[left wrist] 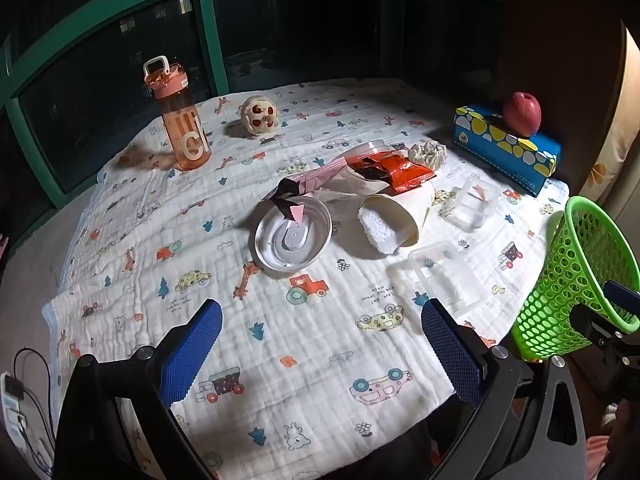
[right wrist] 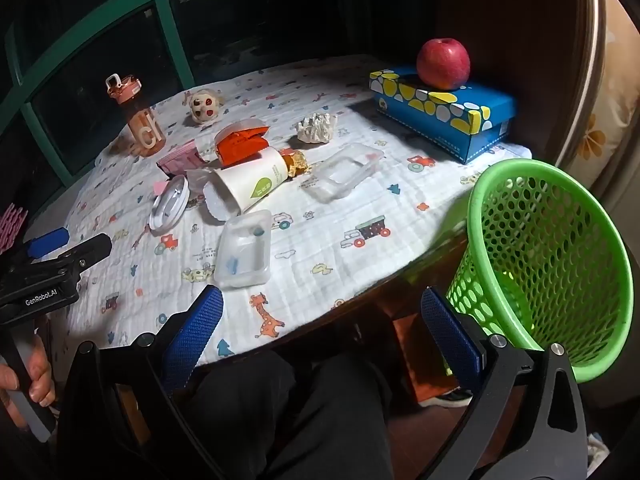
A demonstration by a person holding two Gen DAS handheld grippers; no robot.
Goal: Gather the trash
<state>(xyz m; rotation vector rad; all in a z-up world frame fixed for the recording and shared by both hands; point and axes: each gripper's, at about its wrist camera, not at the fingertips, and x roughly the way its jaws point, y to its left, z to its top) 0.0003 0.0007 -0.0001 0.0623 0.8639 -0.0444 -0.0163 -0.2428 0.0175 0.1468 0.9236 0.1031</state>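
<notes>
left gripper [left wrist: 320, 344] hovering over near edge of cloth, fingers spread, holding nothing. trash pile sitting mid-table, straight ahead: lid [left wrist: 293, 236], tipped paper cup [left wrist: 396, 208] lying mouth toward us, long axis running back-right. nearer clear tray [left wrist: 442, 276] lying just ahead-right of left gripper, so probably closest pick. right gripper [right wrist: 322, 336] also spread, empty, hanging off table edge, green basket [right wrist: 552, 264] just beside its right finger.

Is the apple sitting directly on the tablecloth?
No, the red apple rests on top of the blue spotted tissue box, which itself stands on the tablecloth.
</notes>
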